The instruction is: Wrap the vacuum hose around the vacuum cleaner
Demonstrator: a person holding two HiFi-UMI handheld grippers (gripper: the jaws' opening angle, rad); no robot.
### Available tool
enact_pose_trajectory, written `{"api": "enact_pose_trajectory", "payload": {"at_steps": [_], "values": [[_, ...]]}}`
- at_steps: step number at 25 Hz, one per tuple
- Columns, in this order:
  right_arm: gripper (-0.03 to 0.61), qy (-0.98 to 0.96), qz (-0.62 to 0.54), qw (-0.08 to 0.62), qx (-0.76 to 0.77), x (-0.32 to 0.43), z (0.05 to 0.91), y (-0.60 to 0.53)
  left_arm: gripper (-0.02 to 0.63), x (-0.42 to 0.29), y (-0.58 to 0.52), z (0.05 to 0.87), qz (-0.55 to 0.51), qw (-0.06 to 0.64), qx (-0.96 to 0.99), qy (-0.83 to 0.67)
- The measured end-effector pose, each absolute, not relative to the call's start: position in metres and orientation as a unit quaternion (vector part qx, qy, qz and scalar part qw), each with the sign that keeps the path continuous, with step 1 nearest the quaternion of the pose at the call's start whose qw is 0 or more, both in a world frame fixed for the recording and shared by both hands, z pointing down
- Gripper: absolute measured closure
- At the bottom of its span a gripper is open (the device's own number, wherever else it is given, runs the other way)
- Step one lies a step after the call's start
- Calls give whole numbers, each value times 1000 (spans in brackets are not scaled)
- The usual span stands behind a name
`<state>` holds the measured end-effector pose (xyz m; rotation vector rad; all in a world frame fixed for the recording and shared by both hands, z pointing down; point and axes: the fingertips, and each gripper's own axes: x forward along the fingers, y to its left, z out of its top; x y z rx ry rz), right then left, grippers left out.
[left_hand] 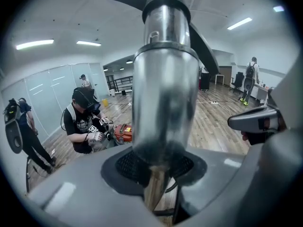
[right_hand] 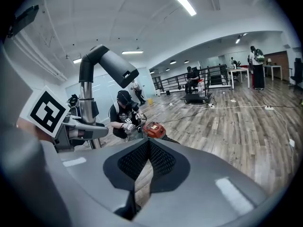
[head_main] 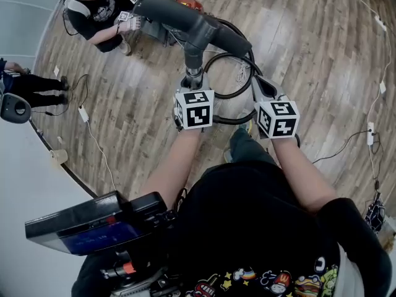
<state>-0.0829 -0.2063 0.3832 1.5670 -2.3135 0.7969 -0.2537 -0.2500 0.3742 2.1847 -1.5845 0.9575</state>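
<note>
- One black vacuum hose hung in a loose loop, well apart from the single red vacuum cleaner and not wound round it. The wrapping looked wholly left to do.
- One metal wand stood upright beside that loop, also away from the cleaner.
- The left gripper was clenched on the wand.
- The right gripper was pinched closed on nothing, just beside the hose.
- One person crouched right at the cleaner, and a second person stood farther off.

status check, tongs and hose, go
left tongs clamped on metal wand. right tongs shut, empty. hose looped loose by wand. person crouched at vacuum cleaner.
</note>
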Motion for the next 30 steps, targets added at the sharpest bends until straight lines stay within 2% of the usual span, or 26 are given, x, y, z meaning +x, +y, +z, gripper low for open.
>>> {"api": "enact_pose_trajectory", "payload": {"at_steps": [15,30], "values": [[554,-771,287,105,559,-75,388,-299,466,-246,-367,367,338,115,775,-522],[554,-626,319,62,709,-130,401,-348,466,-249,-480,395,367,59,874,-314]]}}
